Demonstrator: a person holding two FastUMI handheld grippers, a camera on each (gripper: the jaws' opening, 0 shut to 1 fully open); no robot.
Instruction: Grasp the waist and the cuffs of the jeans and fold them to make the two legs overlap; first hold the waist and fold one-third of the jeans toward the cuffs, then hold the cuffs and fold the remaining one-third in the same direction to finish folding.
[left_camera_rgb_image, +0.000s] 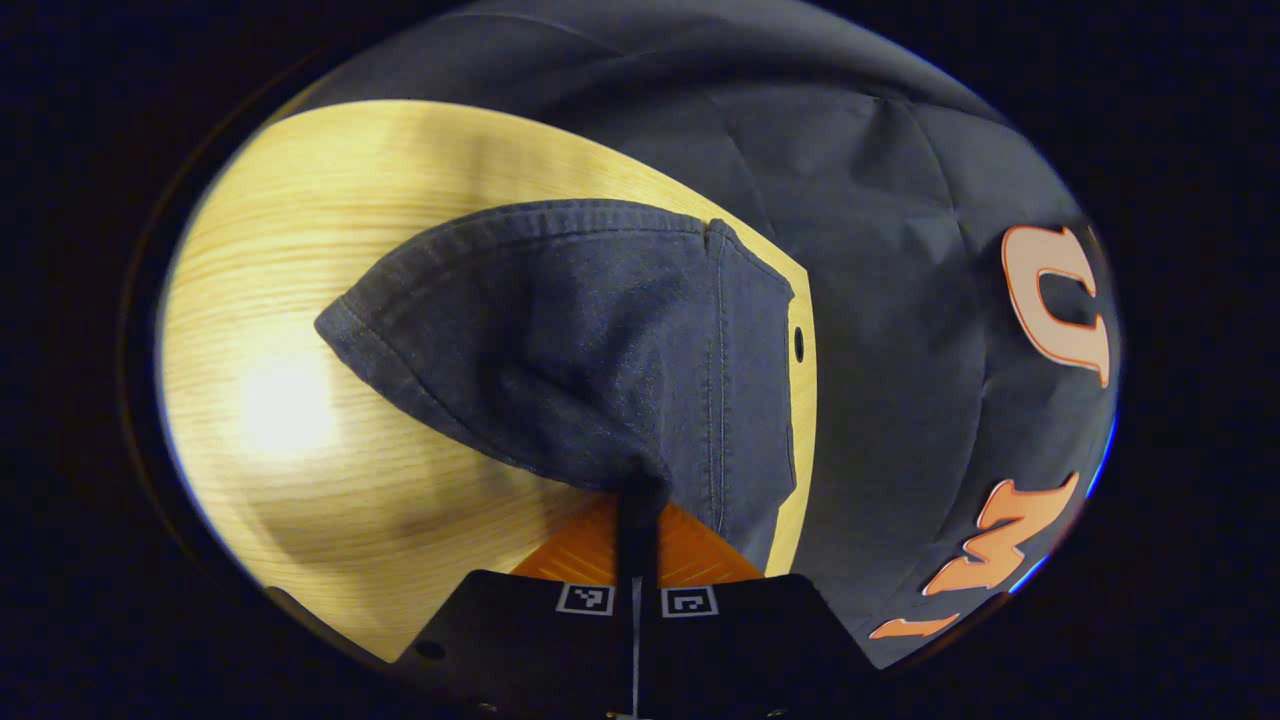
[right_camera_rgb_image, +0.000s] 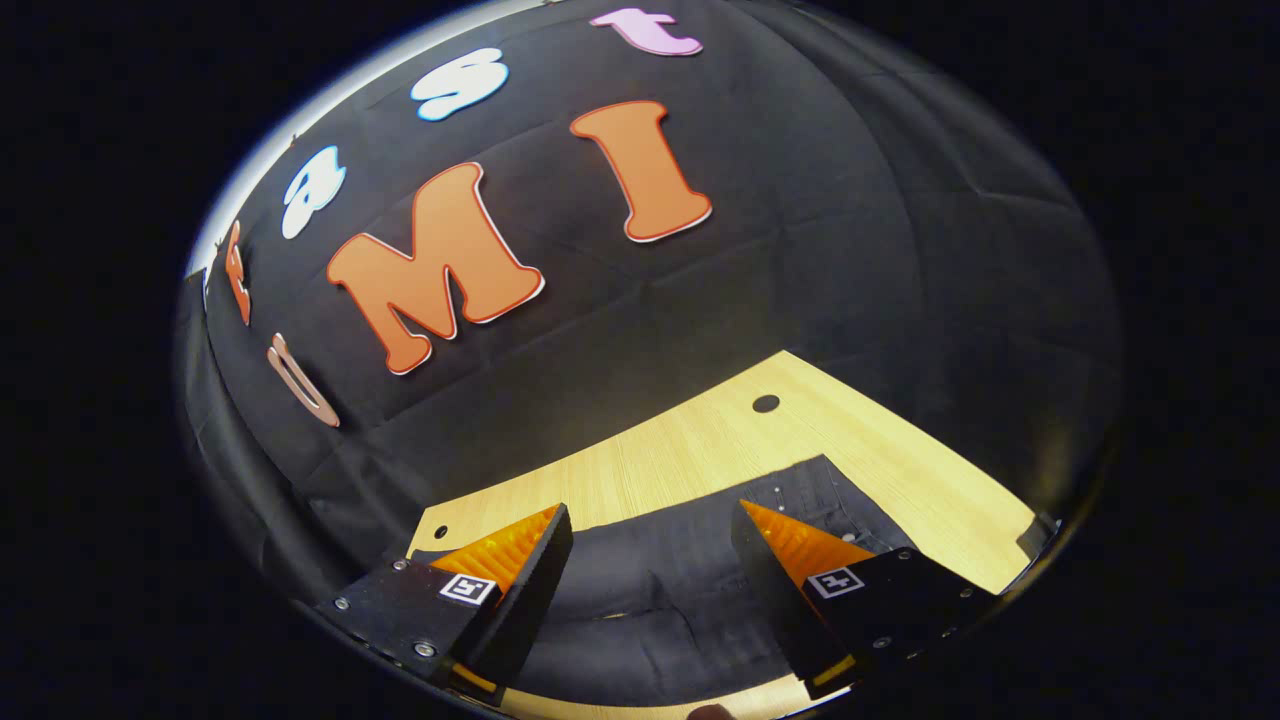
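Observation:
In the left gripper view the dark blue jeans (left_camera_rgb_image: 590, 340) rise as a lifted fold over the wooden table (left_camera_rgb_image: 300, 300), a stitched hem running along the top edge. My left gripper (left_camera_rgb_image: 640, 500) is shut on the denim, which bunches between its two fingers. In the right gripper view the jeans (right_camera_rgb_image: 660, 590) lie flat on the table (right_camera_rgb_image: 720, 440), with small rivets showing near a seam. My right gripper (right_camera_rgb_image: 650, 545) hovers just above that denim, open, its fingers wide apart with nothing between them.
The black cloth wall (left_camera_rgb_image: 900, 250) stands close behind the table's far edge. A small round hole (left_camera_rgb_image: 798, 344) sits near the table edge by the lifted fold; two holes (right_camera_rgb_image: 765, 403) (right_camera_rgb_image: 440, 531) mark the bare wood strip beyond the jeans.

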